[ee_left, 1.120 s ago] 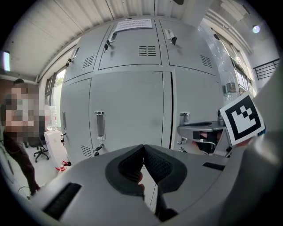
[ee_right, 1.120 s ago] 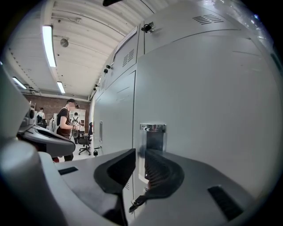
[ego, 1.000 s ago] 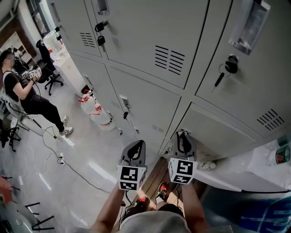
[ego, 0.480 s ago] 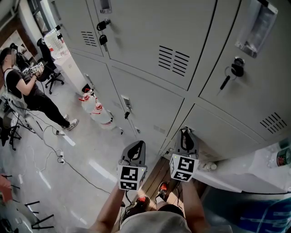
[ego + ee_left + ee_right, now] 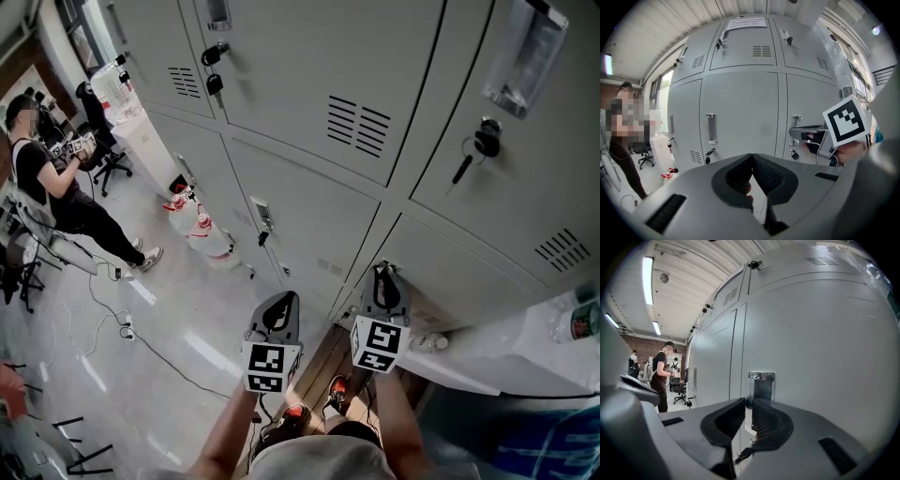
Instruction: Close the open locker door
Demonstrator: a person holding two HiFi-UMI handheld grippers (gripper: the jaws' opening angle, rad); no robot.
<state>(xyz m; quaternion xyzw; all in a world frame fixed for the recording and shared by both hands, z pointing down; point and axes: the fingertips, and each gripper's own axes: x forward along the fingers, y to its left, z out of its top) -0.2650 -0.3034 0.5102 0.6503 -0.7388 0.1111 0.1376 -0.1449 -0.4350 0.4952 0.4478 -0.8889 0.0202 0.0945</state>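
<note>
Grey lockers (image 5: 309,112) fill the head view. My right gripper (image 5: 380,274) is up against a lower locker door (image 5: 450,272) at its left edge. In the right gripper view its jaws (image 5: 748,404) stand almost together, pinching the bright left rim of the door's recessed handle (image 5: 762,385). The left gripper view shows that gripper (image 5: 800,136) at the same handle (image 5: 796,120), and the door looks flush with its neighbours. My left gripper (image 5: 279,302) hangs free to the left, short of the lockers. It is shut (image 5: 751,159) with nothing in it.
A person (image 5: 42,178) stands at far left beside an office chair (image 5: 103,155). Water jugs (image 5: 208,239) stand on the floor by the lockers and cables (image 5: 122,328) lie across it. Keys (image 5: 473,145) hang from locks. A white ledge (image 5: 506,352) with a bottle (image 5: 581,321) is at right.
My right gripper has edged a little forward onto the handle. The left gripper has stayed put. The person at far left has shifted slightly.
</note>
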